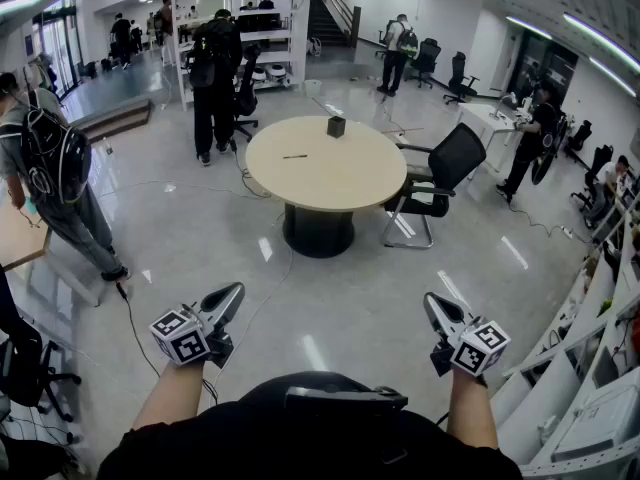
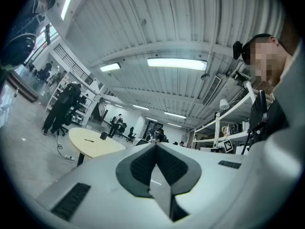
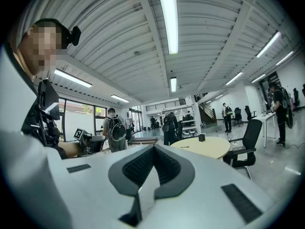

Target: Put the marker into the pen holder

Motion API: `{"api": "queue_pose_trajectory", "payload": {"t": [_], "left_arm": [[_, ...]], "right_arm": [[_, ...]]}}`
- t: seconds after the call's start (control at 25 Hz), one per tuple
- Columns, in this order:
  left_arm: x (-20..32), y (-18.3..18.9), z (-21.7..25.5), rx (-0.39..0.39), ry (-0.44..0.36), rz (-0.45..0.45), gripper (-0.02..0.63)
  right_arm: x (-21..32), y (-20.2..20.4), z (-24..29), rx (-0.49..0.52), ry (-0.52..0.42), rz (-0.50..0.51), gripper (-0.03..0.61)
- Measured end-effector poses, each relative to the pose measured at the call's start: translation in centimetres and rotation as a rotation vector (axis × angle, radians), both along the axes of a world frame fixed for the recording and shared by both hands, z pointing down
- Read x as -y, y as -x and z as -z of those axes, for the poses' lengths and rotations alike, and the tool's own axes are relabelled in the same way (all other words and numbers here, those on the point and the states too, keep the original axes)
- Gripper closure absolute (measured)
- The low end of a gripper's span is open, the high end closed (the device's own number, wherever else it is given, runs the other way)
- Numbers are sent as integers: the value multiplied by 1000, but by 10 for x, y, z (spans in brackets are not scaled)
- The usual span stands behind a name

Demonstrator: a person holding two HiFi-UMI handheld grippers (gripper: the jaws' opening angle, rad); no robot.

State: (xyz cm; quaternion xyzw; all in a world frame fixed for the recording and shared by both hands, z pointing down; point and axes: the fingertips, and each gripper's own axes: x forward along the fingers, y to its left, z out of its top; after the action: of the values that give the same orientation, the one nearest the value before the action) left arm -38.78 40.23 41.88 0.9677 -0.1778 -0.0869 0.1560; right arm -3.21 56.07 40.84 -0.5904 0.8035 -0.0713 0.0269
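Head view: left gripper (image 1: 236,291) and right gripper (image 1: 431,301) are held low at the frame's bottom, one on each forearm, well apart from each other. Both point forward over bare floor (image 1: 340,308).

The round bench (image 1: 340,183) stands well ahead of both. The marker (image 1: 294,156) lies flat on its left part. The holder (image 1: 336,126), a small dark box, stands upright near the far edge, apart from the marker. A black chair (image 1: 440,173) sits at the bench's right side, and a cable (image 1: 262,288) trails across the floor from the bench's foot.

Left gripper view: jaws pressed together, dark pads meeting in one seam, nothing between them. The bench shows small at left, with marker and holder as dark specks. This view alone shows a white rack (image 2: 224,132) at right carrying a square tag.

Right gripper view: jaws likewise pressed together, empty. The bench lies right of centre, with the chair beside it. A person with backpack (image 3: 114,133) stands at left.

Both gripper views tilt upward and take in the ribbed ceiling (image 3: 205,37) with its light strips (image 3: 167,18), and the wearer's head-mounted camera. The head view shows none of that headgear. Only the head view gives the bench top from above and the grippers' distance from it.
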Motion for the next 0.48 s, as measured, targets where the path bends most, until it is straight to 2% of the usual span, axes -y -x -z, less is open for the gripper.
{"api": "queue_pose_trajectory", "payload": {"t": [0.48], "left_arm": [[-6,5,5,-8,19,13,618]], "right_arm": [[1,7,4,8,-5,11,577]]}}
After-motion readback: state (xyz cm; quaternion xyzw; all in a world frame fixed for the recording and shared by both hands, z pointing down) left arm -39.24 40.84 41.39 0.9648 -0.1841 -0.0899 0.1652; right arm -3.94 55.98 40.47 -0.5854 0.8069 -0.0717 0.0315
